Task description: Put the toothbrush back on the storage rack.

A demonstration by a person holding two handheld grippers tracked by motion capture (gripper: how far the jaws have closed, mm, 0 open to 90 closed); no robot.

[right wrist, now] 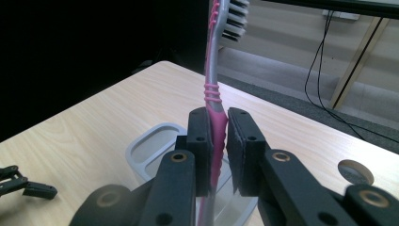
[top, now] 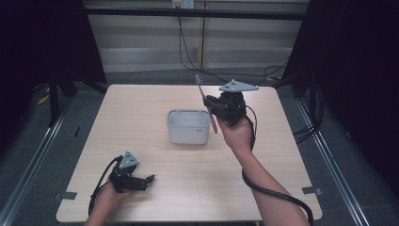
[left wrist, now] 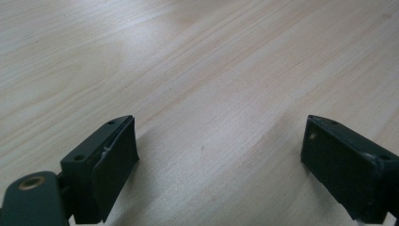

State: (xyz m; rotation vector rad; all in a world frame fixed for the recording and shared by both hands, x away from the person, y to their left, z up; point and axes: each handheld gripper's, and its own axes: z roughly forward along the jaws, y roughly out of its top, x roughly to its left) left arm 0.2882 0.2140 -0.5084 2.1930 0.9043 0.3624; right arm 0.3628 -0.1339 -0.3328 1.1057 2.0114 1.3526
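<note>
right tool clenched on pink toothbrush above grey holder; left tool released

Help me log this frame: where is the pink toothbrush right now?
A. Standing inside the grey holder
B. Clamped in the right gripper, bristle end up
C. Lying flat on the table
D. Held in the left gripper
B: the right gripper has its jaws closed on the handle of the pink toothbrush, held above the grey holder.

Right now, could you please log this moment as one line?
right gripper: shut on toothbrush above holder | left gripper: open over table
</note>
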